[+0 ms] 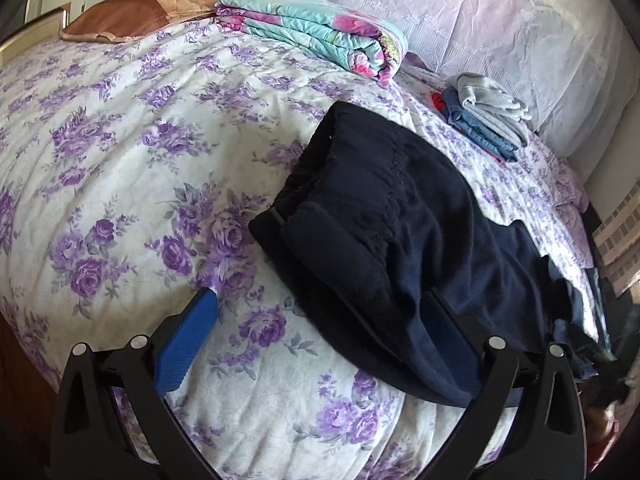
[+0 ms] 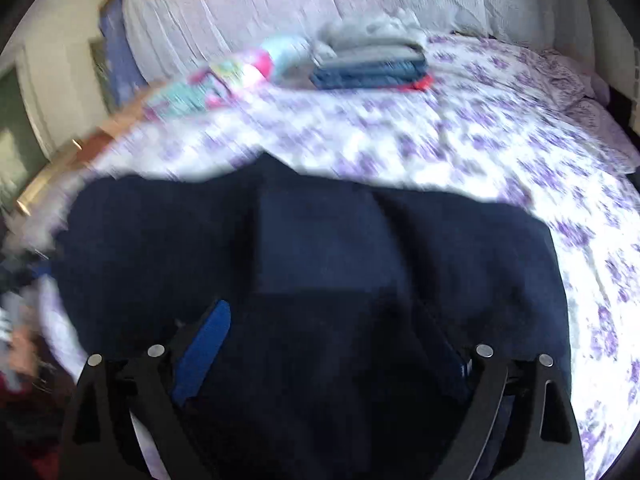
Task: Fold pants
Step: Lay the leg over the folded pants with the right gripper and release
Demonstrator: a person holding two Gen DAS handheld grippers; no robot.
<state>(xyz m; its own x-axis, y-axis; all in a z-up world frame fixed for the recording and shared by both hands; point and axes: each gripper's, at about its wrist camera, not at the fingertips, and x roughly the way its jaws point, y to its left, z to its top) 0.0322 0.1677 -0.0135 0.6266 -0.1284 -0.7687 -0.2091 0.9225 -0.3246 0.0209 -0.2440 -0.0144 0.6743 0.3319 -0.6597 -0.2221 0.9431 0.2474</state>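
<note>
Dark navy pants (image 1: 400, 216) lie spread on a bed covered by a white bedspread with purple flowers (image 1: 132, 152). In the left wrist view, the left gripper (image 1: 320, 340) points down at the bed with its jaws wide apart and nothing pressed between them: the blue pad of one finger (image 1: 184, 344) stands over bare bedspread, while the other finger lies at the edge of the pants, partly covered by the fabric. The pants stretch ahead and to the right of this gripper, with the gathered waistband at the far end. Beyond them, near the pale lilac headboard cover (image 1: 460, 12), sit a folded floral quilt in turquoise and pink (image 1: 320, 32) and a small stack of folded clothes (image 1: 484, 116) in grey and blue. The right wrist view is blurred. There the right gripper (image 2: 320, 352) hovers over the pants with its jaws spread wide, the dark fabric lying below and between the fingers, not pinched. The bedspread runs ahead and to its right.
</note>
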